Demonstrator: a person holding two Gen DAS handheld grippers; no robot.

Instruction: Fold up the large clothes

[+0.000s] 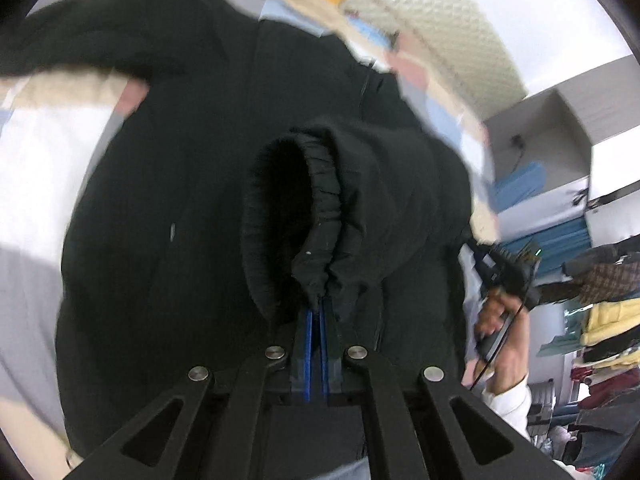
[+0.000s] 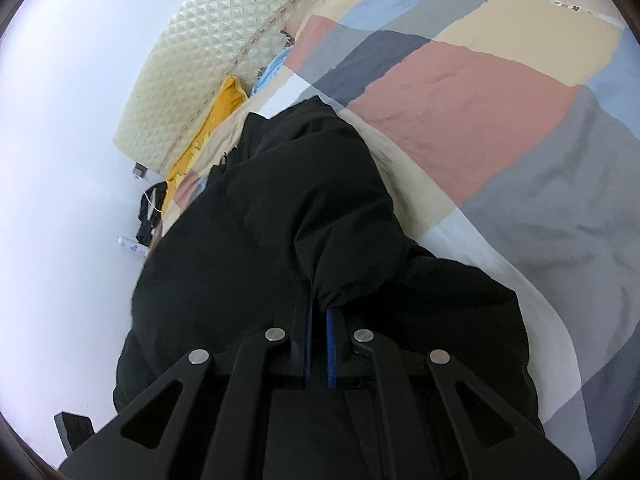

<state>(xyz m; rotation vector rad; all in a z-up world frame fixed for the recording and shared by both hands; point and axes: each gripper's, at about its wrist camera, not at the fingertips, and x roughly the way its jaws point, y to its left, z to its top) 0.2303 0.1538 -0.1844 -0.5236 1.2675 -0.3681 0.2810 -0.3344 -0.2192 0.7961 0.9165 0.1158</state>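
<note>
Our left gripper (image 1: 316, 300) is clamped on the elastic cuff (image 1: 320, 200) of the large black padded jacket (image 1: 180, 200); our right gripper (image 2: 318, 304) pinches another fold. The jacket lies on the patchwork bedspread (image 2: 460, 112). We judge a sleeve fold is underway; next, lay the cuff flat across the body.

A patchwork-quilted bed (image 2: 480, 100) carries a black jacket (image 2: 260, 220) — yellow pillow (image 2: 216, 120) beside the headboard (image 2: 208, 40).

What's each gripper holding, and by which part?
Left gripper pinches the black jacket by a sleeve's elastic cuff. Right gripper is shut on another bunched fold of it; which part cannot be told.
</note>
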